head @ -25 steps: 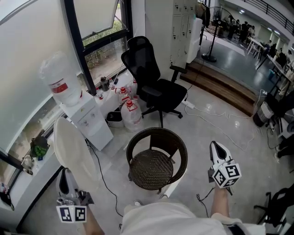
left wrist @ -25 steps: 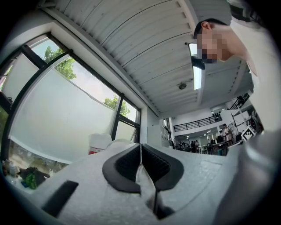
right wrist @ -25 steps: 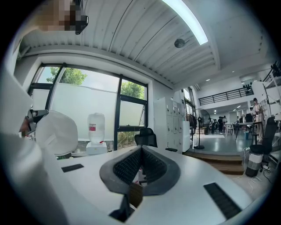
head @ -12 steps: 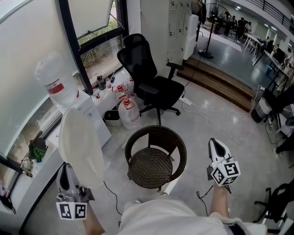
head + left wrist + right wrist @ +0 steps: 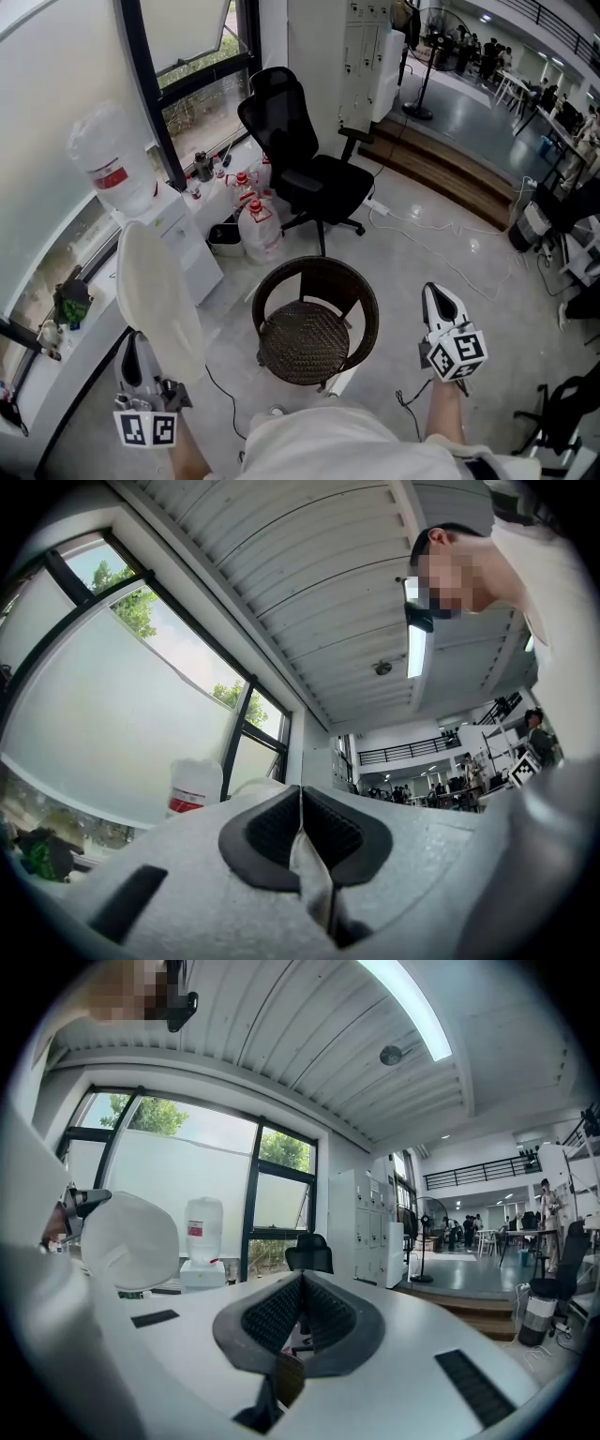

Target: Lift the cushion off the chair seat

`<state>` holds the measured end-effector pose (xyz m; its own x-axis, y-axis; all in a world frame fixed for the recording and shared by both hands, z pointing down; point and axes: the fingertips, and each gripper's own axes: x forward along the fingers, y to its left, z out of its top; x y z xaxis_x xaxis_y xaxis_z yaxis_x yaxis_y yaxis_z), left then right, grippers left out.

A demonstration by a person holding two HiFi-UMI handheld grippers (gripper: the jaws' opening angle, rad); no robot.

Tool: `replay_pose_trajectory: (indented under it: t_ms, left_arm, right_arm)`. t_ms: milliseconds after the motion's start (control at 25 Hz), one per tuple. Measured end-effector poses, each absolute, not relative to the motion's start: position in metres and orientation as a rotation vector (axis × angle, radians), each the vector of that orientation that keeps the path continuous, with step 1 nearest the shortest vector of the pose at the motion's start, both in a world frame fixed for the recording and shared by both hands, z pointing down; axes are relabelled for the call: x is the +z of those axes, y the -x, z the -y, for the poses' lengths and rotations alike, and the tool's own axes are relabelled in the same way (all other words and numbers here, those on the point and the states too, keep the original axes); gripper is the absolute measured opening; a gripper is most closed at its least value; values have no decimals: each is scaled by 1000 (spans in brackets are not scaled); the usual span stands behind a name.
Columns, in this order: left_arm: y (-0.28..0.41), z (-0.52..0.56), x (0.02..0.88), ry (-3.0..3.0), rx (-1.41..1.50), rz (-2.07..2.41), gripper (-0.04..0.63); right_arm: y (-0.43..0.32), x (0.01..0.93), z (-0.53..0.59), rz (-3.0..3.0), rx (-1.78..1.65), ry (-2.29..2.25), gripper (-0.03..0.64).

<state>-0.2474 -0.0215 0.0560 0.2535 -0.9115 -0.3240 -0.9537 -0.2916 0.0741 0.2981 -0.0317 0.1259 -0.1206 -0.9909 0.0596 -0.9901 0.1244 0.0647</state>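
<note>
A white round cushion (image 5: 155,300) is held up on edge at the left, well clear of the round wicker chair (image 5: 314,323), whose woven seat is bare. My left gripper (image 5: 136,361) is shut on the cushion's lower edge. In the left gripper view a pale strip of the cushion (image 5: 311,869) is pinched between the shut pads. My right gripper (image 5: 441,300) hovers to the right of the chair, shut with nothing in it. The right gripper view shows its pads (image 5: 272,1316) closed together and the cushion (image 5: 131,1241) far left.
A water dispenser (image 5: 173,234) with a bottle (image 5: 108,159) stands by the window at the left. Spare water bottles (image 5: 258,225) and a black office chair (image 5: 314,178) stand behind the wicker chair. Cables (image 5: 441,230) run across the floor.
The left gripper and the cushion have shifted slightly, and the cushion now shows a little more of its face. The right gripper has stayed where it was.
</note>
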Motion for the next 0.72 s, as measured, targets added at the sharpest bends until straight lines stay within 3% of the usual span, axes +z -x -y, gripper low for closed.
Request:
replay_pose_trajectory:
  t_ms: [720]
  left_arm:
    - [244, 26, 59, 2390, 469, -1776, 21]
  right_arm:
    - [-287, 130, 39, 2273, -16, -1965, 2]
